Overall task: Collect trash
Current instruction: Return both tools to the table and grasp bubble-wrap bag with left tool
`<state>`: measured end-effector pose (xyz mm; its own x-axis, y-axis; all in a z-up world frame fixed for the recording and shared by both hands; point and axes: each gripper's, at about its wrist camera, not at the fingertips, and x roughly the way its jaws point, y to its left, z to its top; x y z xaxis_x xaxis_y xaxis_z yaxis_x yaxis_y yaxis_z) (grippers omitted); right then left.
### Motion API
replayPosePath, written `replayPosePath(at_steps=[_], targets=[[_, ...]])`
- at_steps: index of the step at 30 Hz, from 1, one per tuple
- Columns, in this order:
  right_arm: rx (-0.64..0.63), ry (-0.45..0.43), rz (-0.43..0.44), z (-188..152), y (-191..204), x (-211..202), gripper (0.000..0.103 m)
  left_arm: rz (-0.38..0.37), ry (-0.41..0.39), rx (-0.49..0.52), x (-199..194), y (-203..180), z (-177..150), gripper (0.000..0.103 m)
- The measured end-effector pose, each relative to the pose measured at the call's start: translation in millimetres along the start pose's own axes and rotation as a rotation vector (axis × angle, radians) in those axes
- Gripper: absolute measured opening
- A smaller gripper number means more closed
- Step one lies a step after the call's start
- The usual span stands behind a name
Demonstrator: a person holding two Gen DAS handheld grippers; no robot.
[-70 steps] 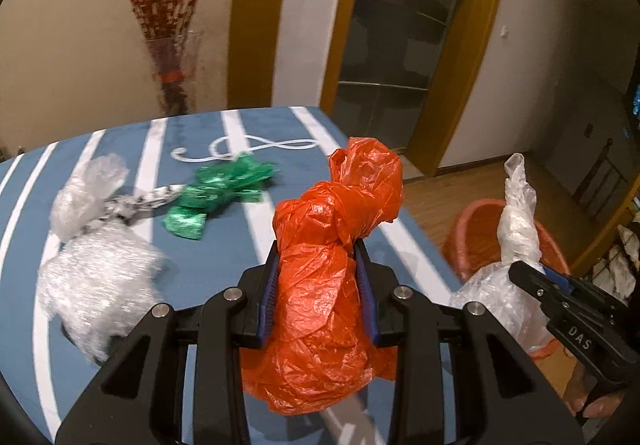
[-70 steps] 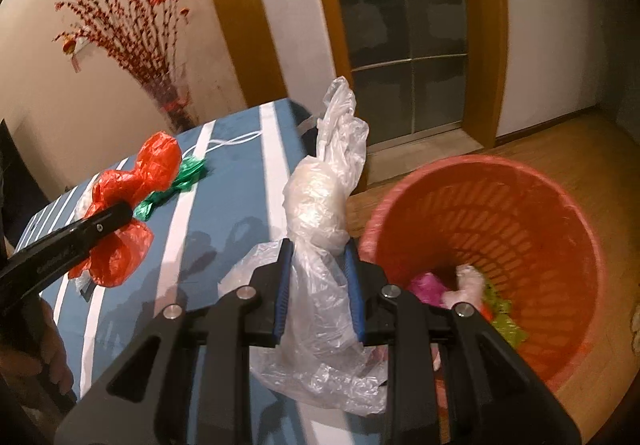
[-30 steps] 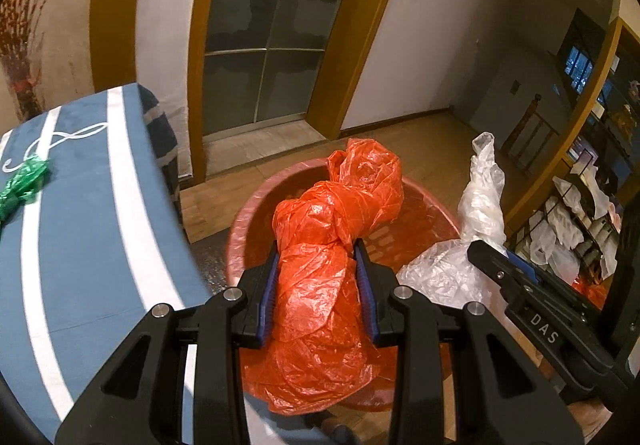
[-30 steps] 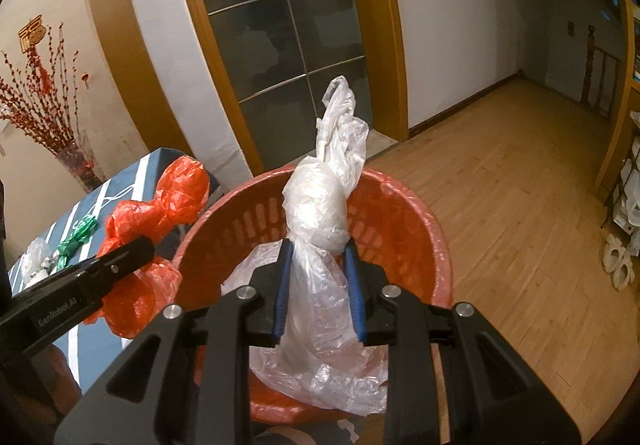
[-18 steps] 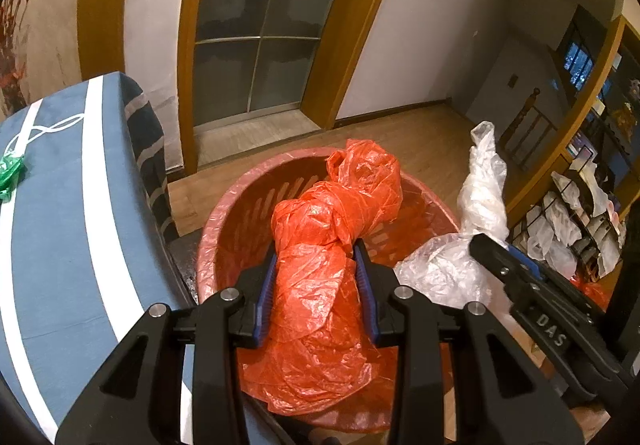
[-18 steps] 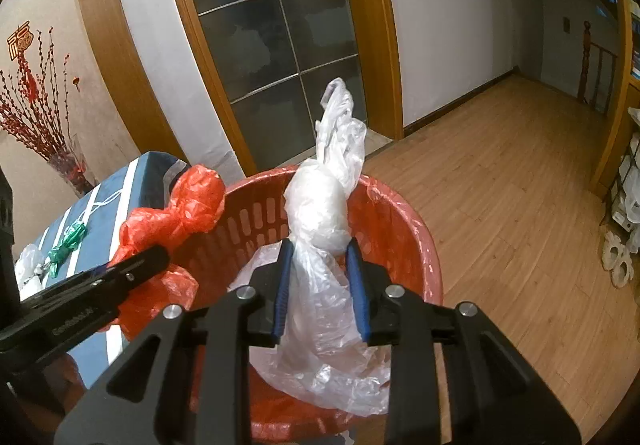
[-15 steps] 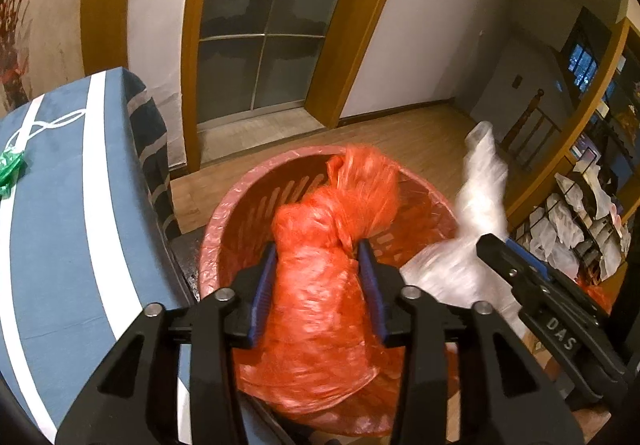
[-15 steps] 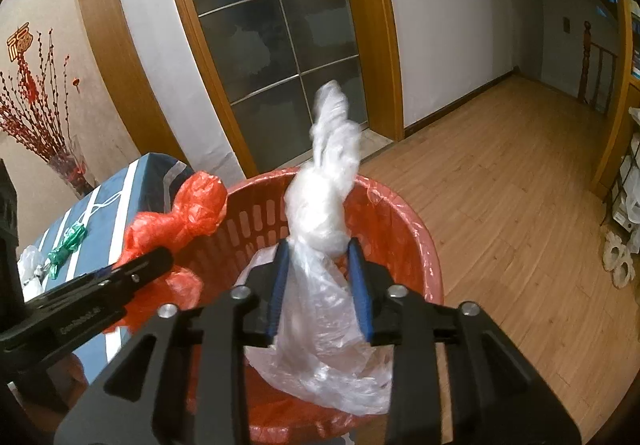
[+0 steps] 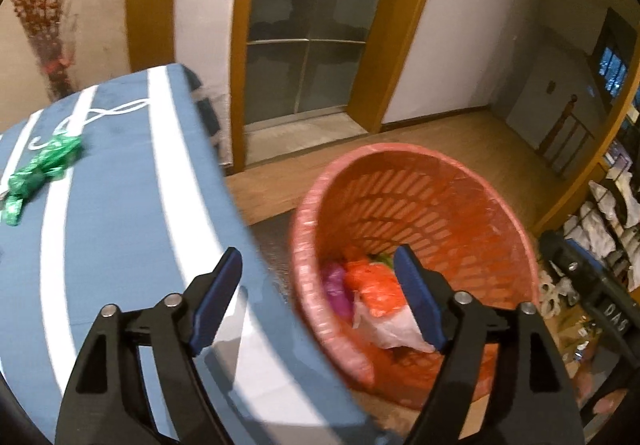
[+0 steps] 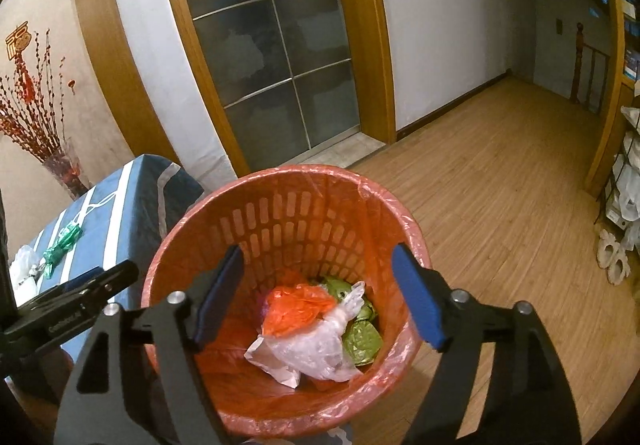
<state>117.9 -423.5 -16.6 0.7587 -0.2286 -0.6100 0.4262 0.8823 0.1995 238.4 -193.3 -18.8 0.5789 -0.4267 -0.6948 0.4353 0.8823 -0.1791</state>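
The orange basket (image 10: 280,181) stands on the floor beside the table and also shows in the left wrist view (image 9: 400,153). Inside it lie the orange bag (image 10: 300,305) and the clear bag (image 10: 320,349) on green trash; both show in the left wrist view, the orange bag (image 9: 368,285) and the clear bag (image 9: 392,329). My right gripper (image 10: 318,285) is open and empty above the basket. My left gripper (image 9: 318,285) is open and empty over the table's edge and the basket's rim. A green wrapper (image 9: 40,169) lies on the blue striped table (image 9: 120,205).
The left gripper's tip (image 10: 100,281) shows at the left of the right wrist view. Clear bags (image 10: 24,269) lie at the table's far left. A vase of red branches (image 10: 60,169) stands behind the table. Wooden floor (image 10: 500,173) extends right; shelves (image 9: 612,205) stand at right.
Both grippers have opened. The orange bag and the clear bag have dropped into the basket. The left wrist view has swung back toward the table.
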Motion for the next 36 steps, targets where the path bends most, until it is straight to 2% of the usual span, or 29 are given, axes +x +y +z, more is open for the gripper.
replayPosePath(at_steps=[6, 15, 21, 24, 27, 30, 36], targets=[[-0.043, -0.012, -0.001, -3, 23, -5, 0.085, 0.074, -0.018, -0.019, -15, 32, -8, 0.082], [-0.12, 0.0, 0.054, -12, 74, -10, 0.088, 0.233, -0.083, -0.049, -58, 99, -24, 0.086], [-0.185, 0.019, 0.112, -20, 112, -11, 0.088, 0.374, -0.114, -0.104, -91, 172, -33, 0.086], [-0.22, 0.028, 0.137, -24, 133, -11, 0.088, 0.458, -0.127, -0.174, -110, 221, -35, 0.086], [-0.252, 0.036, 0.159, -27, 153, -11, 0.088, 0.489, -0.137, -0.244, -118, 257, -35, 0.086], [-0.279, 0.043, 0.178, -31, 171, -11, 0.089, 0.489, -0.113, -0.317, -116, 290, -36, 0.086], [-0.333, 0.054, 0.195, -38, 199, -10, 0.088, 0.464, -0.048, -0.339, -99, 311, -41, 0.085]])
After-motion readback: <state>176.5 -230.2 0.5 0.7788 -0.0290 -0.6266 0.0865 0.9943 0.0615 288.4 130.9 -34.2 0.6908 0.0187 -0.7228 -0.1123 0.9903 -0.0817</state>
